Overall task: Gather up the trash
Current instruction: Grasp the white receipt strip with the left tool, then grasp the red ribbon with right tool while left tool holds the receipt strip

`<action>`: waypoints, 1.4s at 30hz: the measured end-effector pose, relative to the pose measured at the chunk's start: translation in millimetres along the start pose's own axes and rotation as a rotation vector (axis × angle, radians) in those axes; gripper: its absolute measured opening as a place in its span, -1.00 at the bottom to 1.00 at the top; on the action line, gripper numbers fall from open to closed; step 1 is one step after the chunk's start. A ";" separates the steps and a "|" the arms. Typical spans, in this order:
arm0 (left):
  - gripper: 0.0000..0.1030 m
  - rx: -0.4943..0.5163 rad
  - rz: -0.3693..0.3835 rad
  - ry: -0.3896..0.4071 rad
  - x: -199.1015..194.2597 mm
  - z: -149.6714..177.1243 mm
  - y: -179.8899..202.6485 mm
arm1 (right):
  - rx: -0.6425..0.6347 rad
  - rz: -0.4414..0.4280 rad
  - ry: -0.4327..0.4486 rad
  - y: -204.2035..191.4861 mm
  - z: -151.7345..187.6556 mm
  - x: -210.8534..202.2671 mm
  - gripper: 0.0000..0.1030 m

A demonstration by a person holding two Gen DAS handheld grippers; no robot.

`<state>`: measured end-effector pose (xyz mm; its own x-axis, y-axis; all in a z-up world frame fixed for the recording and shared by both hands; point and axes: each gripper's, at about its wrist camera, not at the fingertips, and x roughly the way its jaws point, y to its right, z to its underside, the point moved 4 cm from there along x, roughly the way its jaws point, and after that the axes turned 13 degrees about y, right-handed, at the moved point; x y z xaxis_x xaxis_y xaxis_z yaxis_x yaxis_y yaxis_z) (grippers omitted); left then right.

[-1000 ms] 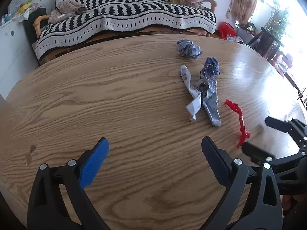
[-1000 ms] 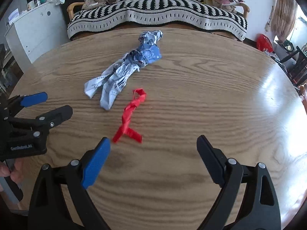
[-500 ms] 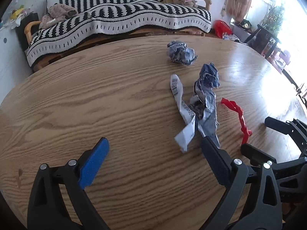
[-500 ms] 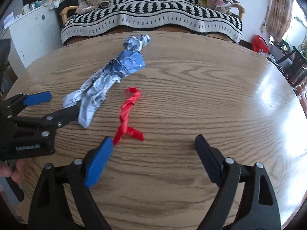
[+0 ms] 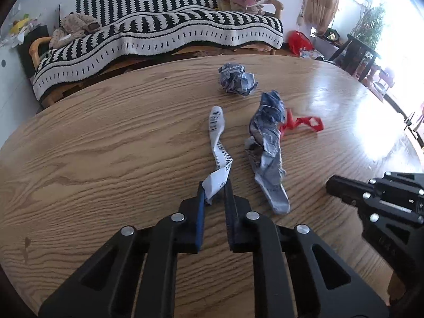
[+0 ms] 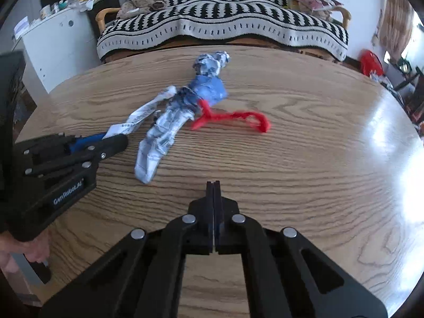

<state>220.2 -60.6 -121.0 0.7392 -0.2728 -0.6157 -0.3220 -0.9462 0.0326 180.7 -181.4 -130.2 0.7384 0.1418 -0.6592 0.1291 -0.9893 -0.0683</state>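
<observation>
in the left wrist view we see our left gripper (image 5: 215, 193) at lower centre, its jaws having just been closing and now pinched on the near end of a white printed paper strip (image 5: 218, 143), which twists away from the tips toward the middle of the frame. just right of it lies a crumpled blue-grey wrapper (image 5: 267, 145), stretched long on the wooden table (image 5: 106, 145). a red twisted strip (image 5: 304, 124) shows at the wrapper's right edge, partly hidden behind it. farther up the frame, apart from these, sits a crumpled paper ball (image 5: 237, 79).

in the right wrist view our right gripper (image 6: 213, 185) is at lower centre, its jaws having just been closing and now pressed flat together with nothing between them, over bare table below the red strip. the left gripper enters from the left edge, with a hand (image 6: 34, 249) under it at lower left. a striped black-and-white blanket (image 6: 225, 26) covers a bench across the top of the frame.
</observation>
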 end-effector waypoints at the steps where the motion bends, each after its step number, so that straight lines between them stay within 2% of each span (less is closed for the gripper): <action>1: -0.81 -0.006 -0.002 -0.003 -2.3 1.2 -0.8 | 0.005 0.000 0.000 2.0 0.2 -2.5 -0.98; 3: -0.83 -0.020 -0.003 -0.014 -6.1 2.3 -3.6 | 0.016 -0.005 0.004 5.6 -0.1 -7.0 -0.98; 4: -1.00 -0.032 -0.008 -0.018 -9.5 3.5 -6.3 | 0.030 -0.015 0.009 8.7 -0.2 -9.6 -0.98; 8: -1.00 -0.049 -0.031 -0.020 -20.3 6.3 -15.5 | 0.077 0.028 -0.012 26.8 2.6 -5.4 -0.98; 14: -1.00 -0.061 -0.041 -0.036 -22.0 13.6 -32.2 | 0.081 0.042 0.016 41.2 -11.3 -3.7 -0.97; 15: -1.00 -0.062 -0.039 -0.034 -22.0 14.3 -34.7 | 0.081 0.043 0.025 46.2 -15.6 -3.1 -0.88; 16: -1.00 -0.062 -0.039 -0.034 -22.5 14.7 -36.6 | 0.084 0.046 0.033 51.1 -19.1 -2.0 -0.74; 18: -1.00 -0.068 -0.035 -0.035 -22.9 15.3 -39.4 | 0.086 0.058 0.077 59.1 -26.8 -3.4 0.72; 19: -1.00 -0.069 -0.032 -0.035 -23.1 15.8 -40.9 | 0.074 0.068 0.125 61.6 -30.9 -6.0 0.80; 20: -1.00 -0.067 -0.030 -0.035 -23.2 16.0 -41.5 | 0.056 0.068 0.134 61.7 -34.5 -3.9 0.80; 25: -1.00 -0.071 -0.022 -0.037 -23.3 16.2 -43.6 | -0.025 0.037 0.066 54.5 -36.6 22.2 0.70; 28: -1.00 -0.070 -0.023 -0.038 -22.9 16.4 -43.4 | -0.042 0.006 0.019 52.2 -34.8 39.9 0.57; 31: -1.00 -0.082 -0.025 -0.042 -22.6 15.9 -43.4 | -0.080 -0.008 0.029 46.2 -41.1 47.4 0.42; 32: -1.00 -0.083 -0.027 -0.043 -22.2 16.0 -43.0 | -0.091 -0.019 0.031 42.8 -43.7 49.5 0.33; 34: -1.00 -0.085 -0.030 -0.044 -22.2 15.8 -42.4 | -0.111 -0.036 0.041 36.1 -49.8 53.0 -0.04; 35: -1.00 -0.086 -0.033 -0.046 -22.4 15.7 -42.3 | -0.109 -0.046 0.045 34.3 -50.8 52.5 -0.60; 36: -1.00 -0.087 -0.036 -0.048 -22.5 15.7 -42.3 | -0.099 -0.045 0.037 34.6 -51.1 51.9 -0.79; 38: -1.00 -0.084 -0.045 -0.051 -22.9 15.1 -41.7 | -0.083 -0.060 0.027 33.2 -49.5 50.2 -0.79; 42: -1.00 -0.087 -0.061 -0.043 -29.1 11.4 -40.1 | -0.064 0.008 0.016 43.9 -41.1 37.3 -0.80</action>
<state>204.9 -12.8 -113.4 0.7292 -0.2082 -0.6518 -0.2231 -0.9729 0.0612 241.1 -218.1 -126.9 0.7500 0.1350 -0.6475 0.1647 -0.9862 -0.0149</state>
